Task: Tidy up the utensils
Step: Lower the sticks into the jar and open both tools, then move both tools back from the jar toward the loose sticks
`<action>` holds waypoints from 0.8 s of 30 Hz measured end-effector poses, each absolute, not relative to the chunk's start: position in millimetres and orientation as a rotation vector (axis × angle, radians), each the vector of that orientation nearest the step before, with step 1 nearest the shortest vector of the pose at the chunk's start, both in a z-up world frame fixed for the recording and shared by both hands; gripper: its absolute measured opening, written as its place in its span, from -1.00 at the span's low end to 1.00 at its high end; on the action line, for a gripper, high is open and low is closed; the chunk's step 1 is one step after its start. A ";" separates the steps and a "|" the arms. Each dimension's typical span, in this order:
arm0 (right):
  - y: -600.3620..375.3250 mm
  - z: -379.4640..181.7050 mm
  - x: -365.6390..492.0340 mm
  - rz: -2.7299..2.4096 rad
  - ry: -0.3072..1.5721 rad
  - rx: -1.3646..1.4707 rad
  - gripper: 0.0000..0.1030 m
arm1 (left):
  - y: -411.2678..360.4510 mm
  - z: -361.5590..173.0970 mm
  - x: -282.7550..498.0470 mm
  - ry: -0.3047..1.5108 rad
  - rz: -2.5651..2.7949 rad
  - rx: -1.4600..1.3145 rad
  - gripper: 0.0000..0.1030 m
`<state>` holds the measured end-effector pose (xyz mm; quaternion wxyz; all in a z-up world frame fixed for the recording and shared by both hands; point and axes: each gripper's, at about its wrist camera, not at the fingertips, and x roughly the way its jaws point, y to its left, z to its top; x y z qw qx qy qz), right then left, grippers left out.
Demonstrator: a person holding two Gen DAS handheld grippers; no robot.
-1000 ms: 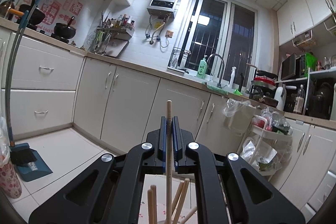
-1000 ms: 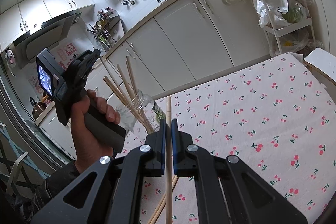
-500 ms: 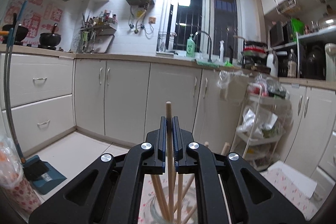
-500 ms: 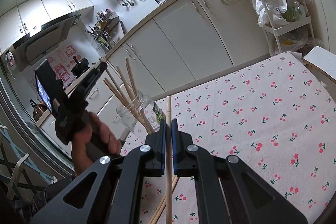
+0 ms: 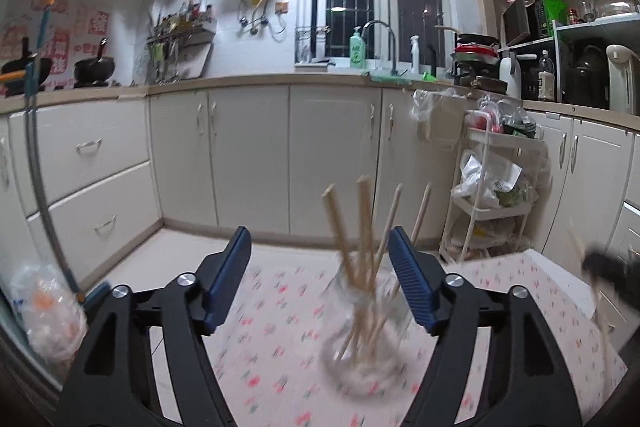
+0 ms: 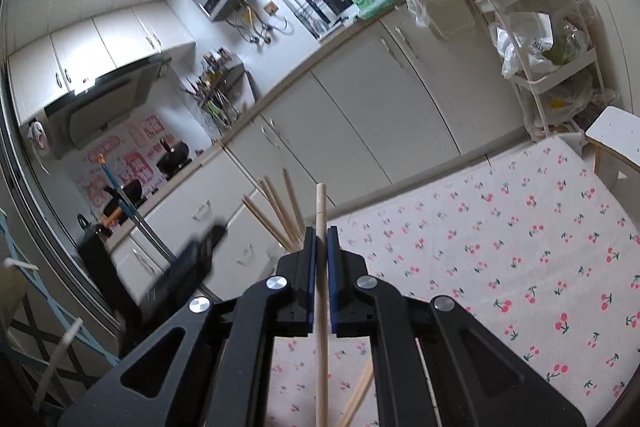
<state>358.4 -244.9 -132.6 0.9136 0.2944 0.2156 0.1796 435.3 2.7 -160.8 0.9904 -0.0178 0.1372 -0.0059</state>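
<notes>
Chopsticks (image 5: 362, 251) upright in glass jar (image 5: 360, 347) — cherry-print tablecloth (image 6: 520, 247) beneath

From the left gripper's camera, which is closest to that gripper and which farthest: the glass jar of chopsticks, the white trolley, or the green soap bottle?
1. Glass jar of chopsticks: just ahead of the open left gripper, on the cherry tablecloth.
2. White trolley: right, on the floor past the table.
3. Green soap bottle: farthest, on the counter by the window.
</notes>
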 end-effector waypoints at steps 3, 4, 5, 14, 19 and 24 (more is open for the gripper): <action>-235.7 -118.9 361.9 0.378 0.411 0.620 -0.88 | 21.3 -179.4 413.6 0.320 0.014 -0.062 0.43; -228.8 -112.4 365.1 0.383 0.391 0.616 -0.88 | 27.5 -187.5 408.0 0.340 0.021 -0.078 0.44; -221.7 -106.6 368.4 0.387 0.370 0.609 -0.88 | 33.3 -193.6 406.0 0.355 0.027 -0.090 0.44; -183.8 -73.0 420.0 0.396 0.210 0.591 -0.88 | 77.6 -225.6 399.0 0.391 0.092 -0.234 0.45; -169.6 -66.8 450.3 0.370 0.148 0.560 -0.88 | 80.8 -230.8 402.0 0.399 0.074 -0.259 0.47; -157.1 -66.1 474.5 0.323 0.073 0.525 -0.88 | 80.0 -228.7 402.8 0.390 0.063 -0.277 0.49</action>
